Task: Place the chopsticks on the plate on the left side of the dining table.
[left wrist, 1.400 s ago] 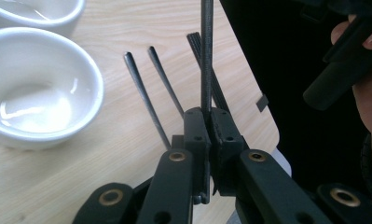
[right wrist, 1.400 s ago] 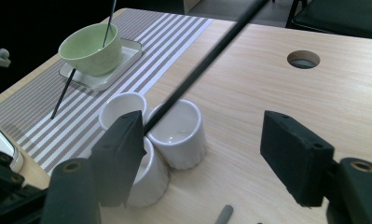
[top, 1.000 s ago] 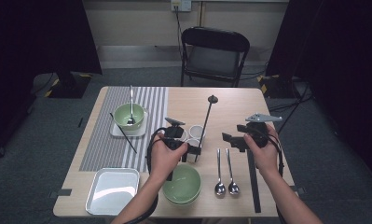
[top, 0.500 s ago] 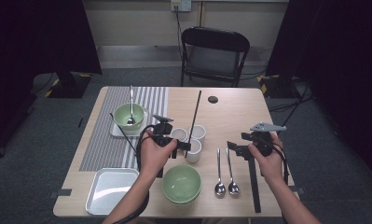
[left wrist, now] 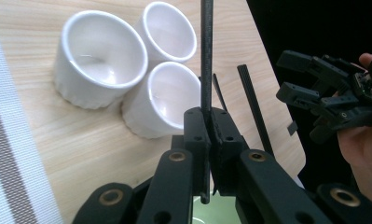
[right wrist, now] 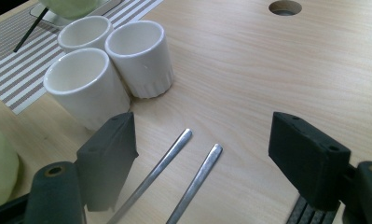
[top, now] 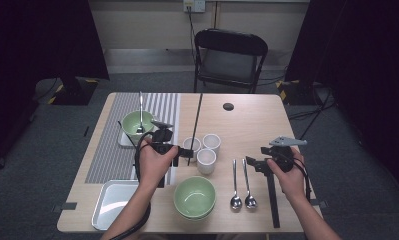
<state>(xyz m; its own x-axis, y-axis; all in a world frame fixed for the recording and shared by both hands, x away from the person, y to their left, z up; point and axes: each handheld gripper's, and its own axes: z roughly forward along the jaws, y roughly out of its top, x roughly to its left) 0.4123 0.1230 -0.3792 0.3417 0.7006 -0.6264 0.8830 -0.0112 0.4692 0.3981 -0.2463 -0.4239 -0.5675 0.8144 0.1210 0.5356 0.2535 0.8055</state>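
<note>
I am pinching a thin black stick [left wrist: 206, 56] near its lower end in my left tongs [left wrist: 210, 122], holding it upright above the three white cups [left wrist: 101, 56] on the counter [top: 247, 120]. It looks light, stiff and slick, so I am gripping low. My right tongs [right wrist: 202, 140] are gaping wide over two spoons [right wrist: 172, 156].

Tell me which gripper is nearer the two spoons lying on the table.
Right. The right gripper hangs open just beside the two spoons, over their handles. The left gripper, shut on a black rod, sits beyond the three white cups.
</note>
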